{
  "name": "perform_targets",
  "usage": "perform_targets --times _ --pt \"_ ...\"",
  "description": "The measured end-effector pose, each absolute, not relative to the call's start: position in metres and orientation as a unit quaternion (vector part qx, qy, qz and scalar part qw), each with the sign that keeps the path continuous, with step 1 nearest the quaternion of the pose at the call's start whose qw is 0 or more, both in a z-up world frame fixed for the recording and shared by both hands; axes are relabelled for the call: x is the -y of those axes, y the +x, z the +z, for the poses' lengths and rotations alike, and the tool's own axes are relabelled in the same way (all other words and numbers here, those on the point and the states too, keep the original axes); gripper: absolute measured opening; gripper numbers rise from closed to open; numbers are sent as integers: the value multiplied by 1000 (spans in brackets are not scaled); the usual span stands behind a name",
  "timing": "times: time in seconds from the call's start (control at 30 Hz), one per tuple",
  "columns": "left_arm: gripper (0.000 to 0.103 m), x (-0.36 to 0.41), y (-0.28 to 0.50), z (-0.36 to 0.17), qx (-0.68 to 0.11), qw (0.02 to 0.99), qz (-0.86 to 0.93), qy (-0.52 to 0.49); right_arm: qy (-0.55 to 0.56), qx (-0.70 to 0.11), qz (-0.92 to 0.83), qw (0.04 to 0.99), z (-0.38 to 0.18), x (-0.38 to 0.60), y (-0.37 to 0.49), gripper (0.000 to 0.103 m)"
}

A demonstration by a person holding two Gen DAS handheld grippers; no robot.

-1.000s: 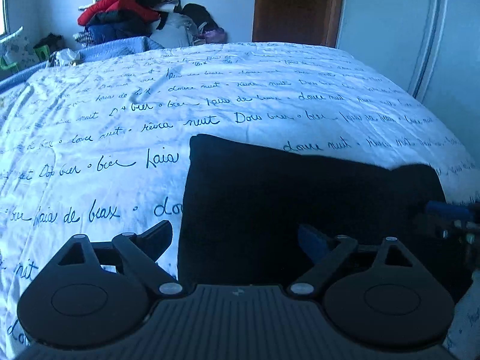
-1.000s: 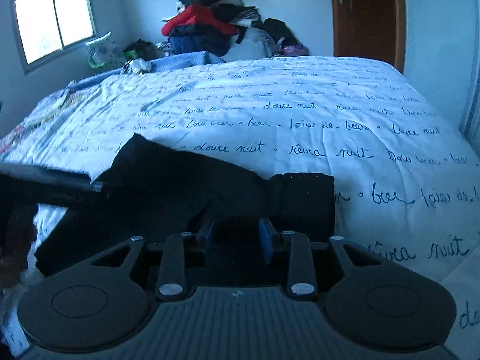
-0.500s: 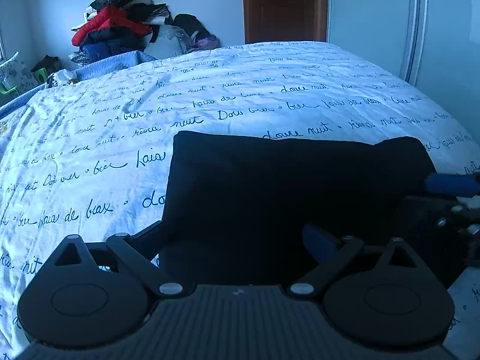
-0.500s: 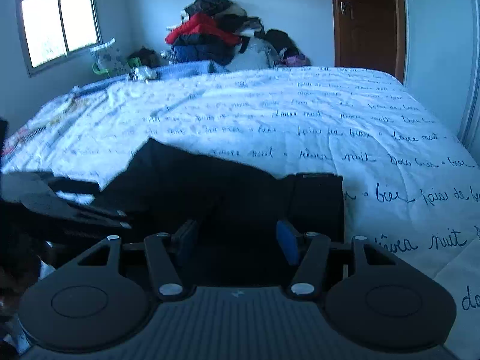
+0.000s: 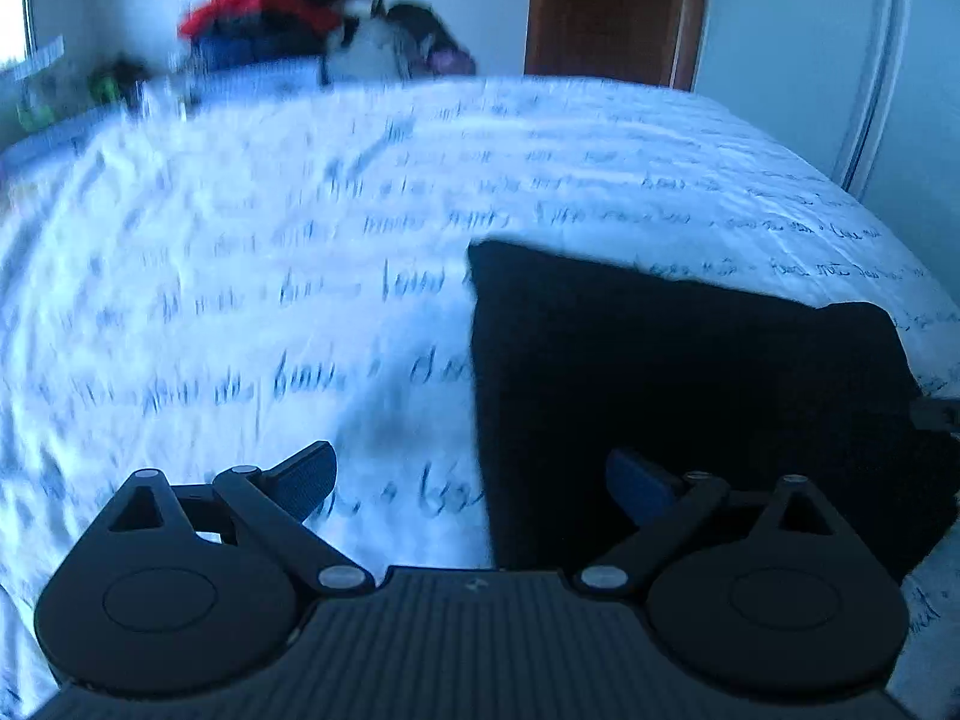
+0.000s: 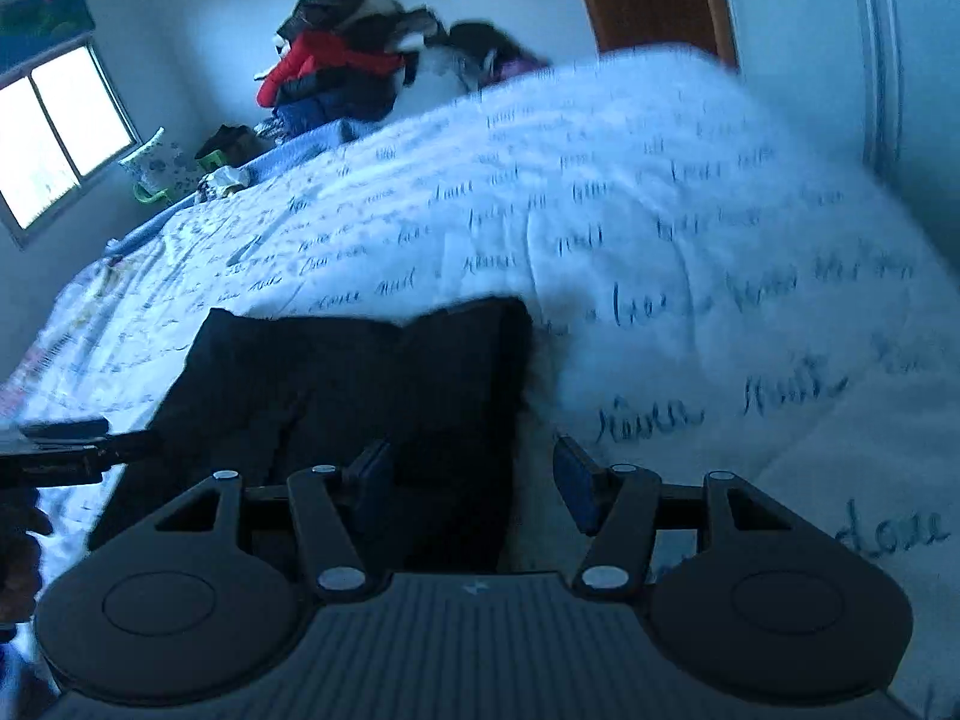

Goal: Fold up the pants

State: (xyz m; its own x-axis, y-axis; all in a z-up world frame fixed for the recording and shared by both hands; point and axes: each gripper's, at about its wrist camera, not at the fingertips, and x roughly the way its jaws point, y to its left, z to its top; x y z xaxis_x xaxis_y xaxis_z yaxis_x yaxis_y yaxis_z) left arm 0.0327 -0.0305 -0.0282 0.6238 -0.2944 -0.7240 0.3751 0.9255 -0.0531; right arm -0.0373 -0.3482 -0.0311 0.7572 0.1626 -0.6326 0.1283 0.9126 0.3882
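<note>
Black folded pants (image 5: 690,396), flat rectangle on script-printed quilt (image 5: 240,276); both grippers' fingers (image 6: 372,480) wide, empty.

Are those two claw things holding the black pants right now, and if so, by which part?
Neither holds anything. The left gripper and right gripper both stand open above the folded black pants, pads clear of the fabric.

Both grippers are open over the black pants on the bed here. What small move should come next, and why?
Probably draw both grippers back off the pants. They already lie as a compact dark rectangle on the bedspread, and the left gripper and right gripper both have open jaws with no cloth pinched, the right's jaws having just opened.
</note>
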Motion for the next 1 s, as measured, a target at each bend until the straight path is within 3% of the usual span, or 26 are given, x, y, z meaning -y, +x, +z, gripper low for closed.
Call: perform_targets --times 0.13,0.23,0.3,0.53,0.6,0.63,0.7,0.77,1.0 --pt "96 1 59 -44 -465 843 -262 -67 275 -365 77 886 -46 366 -30 59" --pt "100 -4 69 -48 -475 821 -300 -105 291 -380 133 868 -54 369 -16 62" --pt "101 -2 74 -52 -481 804 -325 -132 303 -382 173 856 -57 371 -5 75" --pt "101 24 78 -57 -478 780 -364 -173 368 -373 227 821 -70 365 30 75" --pt "100 30 74 -55 -472 790 -353 -166 368 -368 217 826 -68 360 31 68" --pt "95 31 71 -54 -469 796 -348 -160 360 -369 208 831 -67 358 30 62" --pt "81 35 66 -50 -461 813 -331 -130 339 -376 181 843 -65 354 25 40" --pt "55 41 60 -46 -452 833 -309 -87 343 -373 168 846 -66 356 20 35" --pt "23 42 45 -33 -412 864 -285 -50 234 -362 95 897 -42 317 10 33"
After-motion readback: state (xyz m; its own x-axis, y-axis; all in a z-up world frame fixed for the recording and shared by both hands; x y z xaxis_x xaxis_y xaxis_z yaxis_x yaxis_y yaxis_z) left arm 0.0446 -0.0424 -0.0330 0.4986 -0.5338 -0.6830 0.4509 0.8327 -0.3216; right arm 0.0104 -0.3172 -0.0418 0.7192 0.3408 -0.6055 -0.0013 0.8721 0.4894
